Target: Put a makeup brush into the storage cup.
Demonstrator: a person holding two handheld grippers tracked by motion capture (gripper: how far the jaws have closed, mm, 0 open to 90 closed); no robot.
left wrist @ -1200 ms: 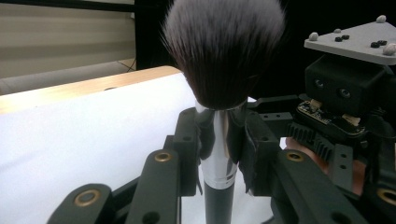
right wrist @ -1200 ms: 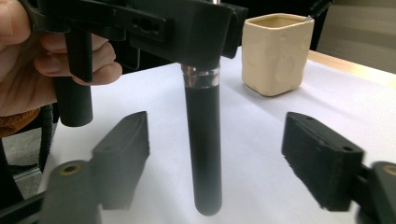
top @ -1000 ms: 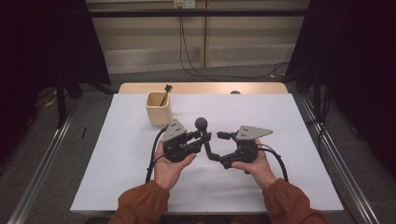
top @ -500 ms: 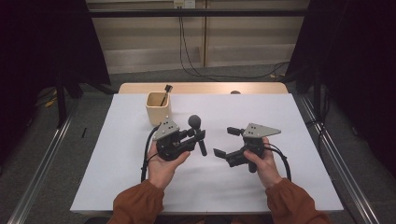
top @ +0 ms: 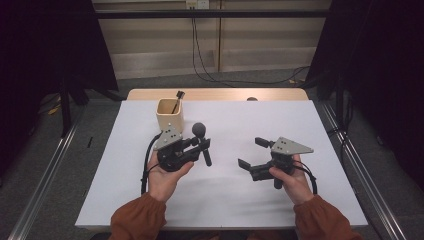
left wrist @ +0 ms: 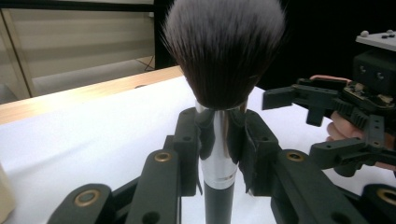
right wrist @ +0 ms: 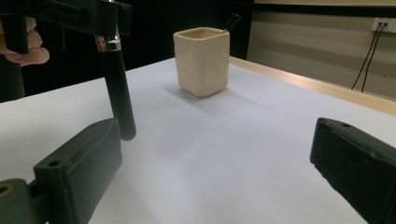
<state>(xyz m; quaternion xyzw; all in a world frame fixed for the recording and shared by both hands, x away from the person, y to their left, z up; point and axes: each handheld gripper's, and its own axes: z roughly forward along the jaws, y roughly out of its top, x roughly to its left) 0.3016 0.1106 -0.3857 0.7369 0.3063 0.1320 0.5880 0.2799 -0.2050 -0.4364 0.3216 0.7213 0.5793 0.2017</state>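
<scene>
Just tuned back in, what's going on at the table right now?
The left gripper is clamped on a makeup brush at its silver collar, holding it above the white table with the bristles toward the far side. The right gripper is open with nothing between its jaws, a little way off to the side. A cream cup with another tool handle in it stands just beyond the left gripper.

Black brush (left wrist: pixel 219 154), cream cup (top: pixel 169 114), white table (top: pixel 300 125)
</scene>
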